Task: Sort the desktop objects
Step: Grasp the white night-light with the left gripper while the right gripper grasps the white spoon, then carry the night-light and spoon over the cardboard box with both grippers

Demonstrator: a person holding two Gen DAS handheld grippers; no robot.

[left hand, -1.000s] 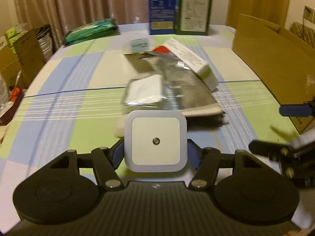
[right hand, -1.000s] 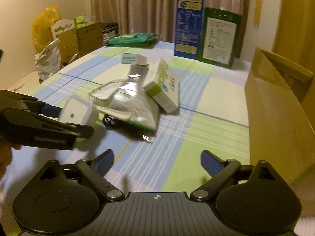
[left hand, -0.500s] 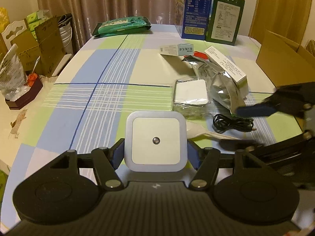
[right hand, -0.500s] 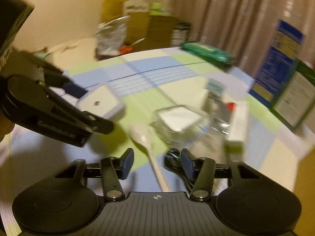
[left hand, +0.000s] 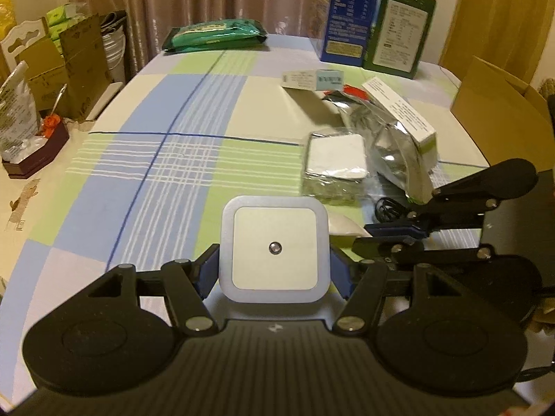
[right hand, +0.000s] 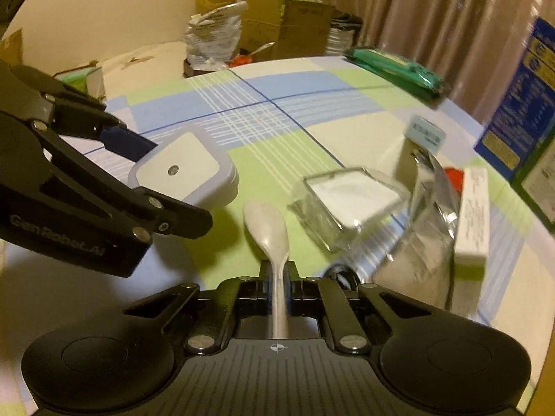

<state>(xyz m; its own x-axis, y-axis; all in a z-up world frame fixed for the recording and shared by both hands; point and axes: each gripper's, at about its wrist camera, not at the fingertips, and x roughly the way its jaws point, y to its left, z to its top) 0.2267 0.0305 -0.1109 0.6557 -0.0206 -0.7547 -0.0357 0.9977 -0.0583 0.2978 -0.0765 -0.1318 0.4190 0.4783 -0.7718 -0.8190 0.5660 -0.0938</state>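
My left gripper (left hand: 274, 270) is shut on a white square night light (left hand: 274, 248) and holds it above the checked tablecloth; it also shows in the right wrist view (right hand: 184, 170). My right gripper (right hand: 277, 274) is shut on the handle of a white plastic spoon (right hand: 267, 232), bowl pointing forward. In the left wrist view the right gripper (left hand: 392, 234) sits just right of the night light, with the spoon bowl (left hand: 341, 227) peeking out. A clear box with a white pad (left hand: 334, 166), a silver foil bag (left hand: 395, 152) and a black cable (left hand: 390, 208) lie beyond.
A long white carton (left hand: 399, 111) lies on the foil bag, and a small blue-white box (left hand: 314, 79) lies behind. A green packet (left hand: 215, 34) and two tall boxes (left hand: 378, 20) stand at the far edge. An open cardboard box (left hand: 503, 111) stands at the right.
My right gripper has closed on the spoon's handle, which lay between its open fingers half a second ago. The left gripper holds the night light as before, its view now steadier.
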